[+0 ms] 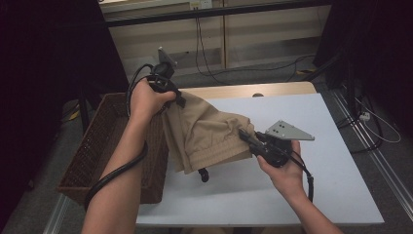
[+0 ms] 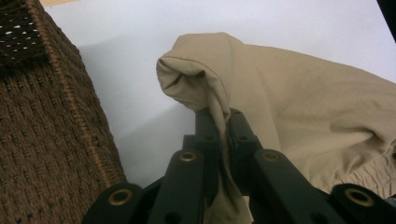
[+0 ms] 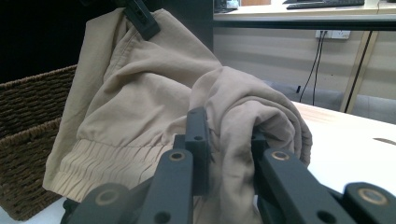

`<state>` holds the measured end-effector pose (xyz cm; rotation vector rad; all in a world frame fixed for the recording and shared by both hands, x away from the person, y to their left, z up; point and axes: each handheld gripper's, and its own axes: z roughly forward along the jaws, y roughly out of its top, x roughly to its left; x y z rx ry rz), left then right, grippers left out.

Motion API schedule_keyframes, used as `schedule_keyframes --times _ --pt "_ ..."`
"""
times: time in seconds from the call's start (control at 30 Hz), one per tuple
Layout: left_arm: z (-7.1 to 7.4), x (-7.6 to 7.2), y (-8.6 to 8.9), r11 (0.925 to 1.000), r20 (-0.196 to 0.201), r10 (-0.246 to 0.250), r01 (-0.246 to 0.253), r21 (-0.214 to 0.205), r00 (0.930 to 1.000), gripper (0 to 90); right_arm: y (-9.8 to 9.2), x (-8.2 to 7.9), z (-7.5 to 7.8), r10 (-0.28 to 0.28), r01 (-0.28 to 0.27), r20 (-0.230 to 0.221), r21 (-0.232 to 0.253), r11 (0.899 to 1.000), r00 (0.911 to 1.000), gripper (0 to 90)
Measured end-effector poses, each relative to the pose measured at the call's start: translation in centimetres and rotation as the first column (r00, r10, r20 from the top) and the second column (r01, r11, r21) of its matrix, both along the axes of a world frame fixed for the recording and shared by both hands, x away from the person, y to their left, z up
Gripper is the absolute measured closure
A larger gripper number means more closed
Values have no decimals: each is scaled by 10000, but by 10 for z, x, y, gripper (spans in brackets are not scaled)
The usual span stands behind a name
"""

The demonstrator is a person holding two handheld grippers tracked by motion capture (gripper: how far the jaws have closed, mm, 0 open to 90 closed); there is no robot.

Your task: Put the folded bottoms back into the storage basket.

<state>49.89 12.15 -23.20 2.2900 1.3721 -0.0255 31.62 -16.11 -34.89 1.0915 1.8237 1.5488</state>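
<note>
From the high view we see a beige garment held up between our two grippers above the near left part of the white table. Our left gripper is raised over the far end of the brown wicker basket, which stands at the table's left edge, and it pinches the garment's upper corner. Our right gripper sits lower, over the table's middle, and is clamped on the garment's other end. The cloth slopes down from left to right, and its elastic waistband hangs along the lower edge beside the basket wall. A dark drawstring end dangles below the cloth, just above the table.

In the left gripper view we look along our left gripper and see its jaws closed tight on a thin fold of the garment, with a rolled hem bulging just past the tips. The basket fills the left side, and the table lies beyond.

In the right gripper view our right gripper is shut on a thick bunch of the garment. The gathered waistband hangs at lower left, in front of the basket. At the top the left gripper's jaw tips grip the cloth.
</note>
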Motion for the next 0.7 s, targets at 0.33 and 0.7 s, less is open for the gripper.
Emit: schedule_keyframes --times 0.33,0.7 --pt "8 0 7 10000 -46 48 -48 60 10000 860 7 1 5 125 -125 146 -12 9999 9998 799" --pt "19 0 17 9998 -65 153 -152 153 9999 860 17 2 11 274 -274 294 2 9996 9992 798"
